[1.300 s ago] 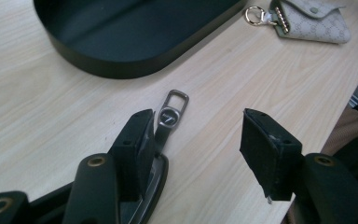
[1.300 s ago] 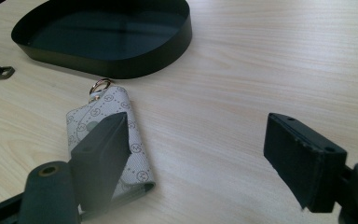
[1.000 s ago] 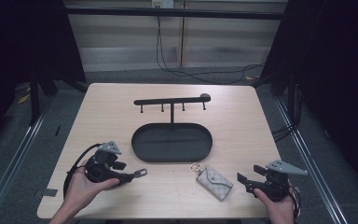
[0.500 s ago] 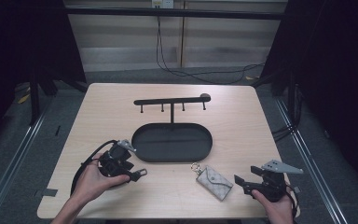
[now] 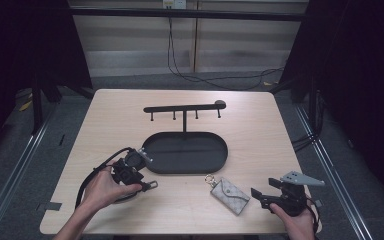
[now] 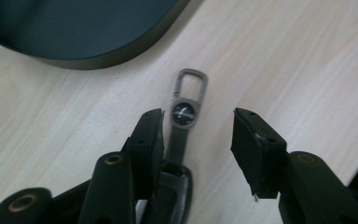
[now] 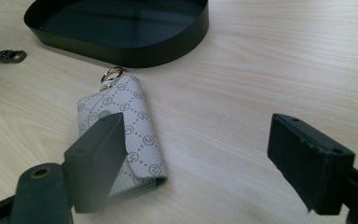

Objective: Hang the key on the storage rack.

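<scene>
Lying between spread jaws: key fob [image 6: 184, 122]

The high view is looking forward and down from above the near edge, taking in the whole table [image 5: 105, 115]. The left gripper view is sitting very close, facing down along its jaws at a key strap [image 6: 185, 112] lying between them. The right gripper view is looking low across the wood, a patterned pouch [image 7: 121, 126] beside its left jaw. All three are sharing the black tray [image 5: 220, 162] rim beyond the jaws.
</scene>
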`<state>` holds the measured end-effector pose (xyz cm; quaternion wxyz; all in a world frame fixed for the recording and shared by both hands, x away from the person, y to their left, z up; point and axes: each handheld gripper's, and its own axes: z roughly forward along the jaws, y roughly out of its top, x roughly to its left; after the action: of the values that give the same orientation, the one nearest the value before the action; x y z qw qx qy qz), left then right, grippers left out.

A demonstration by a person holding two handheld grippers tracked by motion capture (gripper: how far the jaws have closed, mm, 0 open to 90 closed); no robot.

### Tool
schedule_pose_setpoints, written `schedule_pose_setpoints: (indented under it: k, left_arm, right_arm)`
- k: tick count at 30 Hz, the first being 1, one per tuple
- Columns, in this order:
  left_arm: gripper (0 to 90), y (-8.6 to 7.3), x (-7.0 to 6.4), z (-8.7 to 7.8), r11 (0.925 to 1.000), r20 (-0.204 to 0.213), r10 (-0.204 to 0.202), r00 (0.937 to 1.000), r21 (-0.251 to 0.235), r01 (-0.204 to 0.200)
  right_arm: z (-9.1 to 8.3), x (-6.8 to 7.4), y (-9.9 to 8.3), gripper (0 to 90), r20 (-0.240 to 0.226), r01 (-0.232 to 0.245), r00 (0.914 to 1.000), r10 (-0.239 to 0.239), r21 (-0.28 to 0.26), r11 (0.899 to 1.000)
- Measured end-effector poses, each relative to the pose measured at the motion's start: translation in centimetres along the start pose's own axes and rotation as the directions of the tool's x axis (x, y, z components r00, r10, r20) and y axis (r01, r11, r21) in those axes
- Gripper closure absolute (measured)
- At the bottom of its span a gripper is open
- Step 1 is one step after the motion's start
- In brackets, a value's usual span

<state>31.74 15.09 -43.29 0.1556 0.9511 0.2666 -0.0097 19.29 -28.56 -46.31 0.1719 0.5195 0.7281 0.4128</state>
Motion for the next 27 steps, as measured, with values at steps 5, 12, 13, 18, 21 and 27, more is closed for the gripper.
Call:
schedule_pose_setpoints:
  k: [5,12,13,18,21,27]
  left_arm:
    - [57.4,0.4,0.2,0.4,0.9998,0.000,0.010,0.9999,0.017,-0.010]
    - [58.3,0.9,0.2,1.2,0.9974,0.001,0.026,0.9997,0.067,-0.026]
    - [56.9,0.9,0.2,1.4,0.9971,0.001,0.030,0.9995,0.069,-0.030]
    - [58.7,1.2,0.1,2.1,0.9937,0.006,0.033,0.9994,0.107,-0.034]
    - [62.0,1.3,-0.2,2.4,0.9925,-0.023,0.042,0.9989,0.116,-0.039]
    - [66.8,1.6,-0.1,2.8,0.9906,-0.020,0.039,0.9991,0.132,-0.036]
  right_arm:
    - [0.0,0.0,0.0,19.2,-0.003,0.000,1.0000,0.000,0.001,1.000]
    - [0.0,0.0,0.0,18.8,-0.005,-0.001,1.0000,0.001,-0.001,1.000]
    - [0.0,0.0,0.0,18.8,-0.005,-0.001,1.0000,0.001,0.000,1.000]
    - [0.1,0.0,0.0,18.7,-0.010,-0.004,0.9999,0.004,0.005,1.000]
    - [0.1,-0.1,0.0,18.4,-0.011,-0.004,0.9999,0.004,0.006,1.000]
    - [0.1,0.0,0.0,17.4,-0.019,0.006,0.9998,-0.005,0.013,1.000]
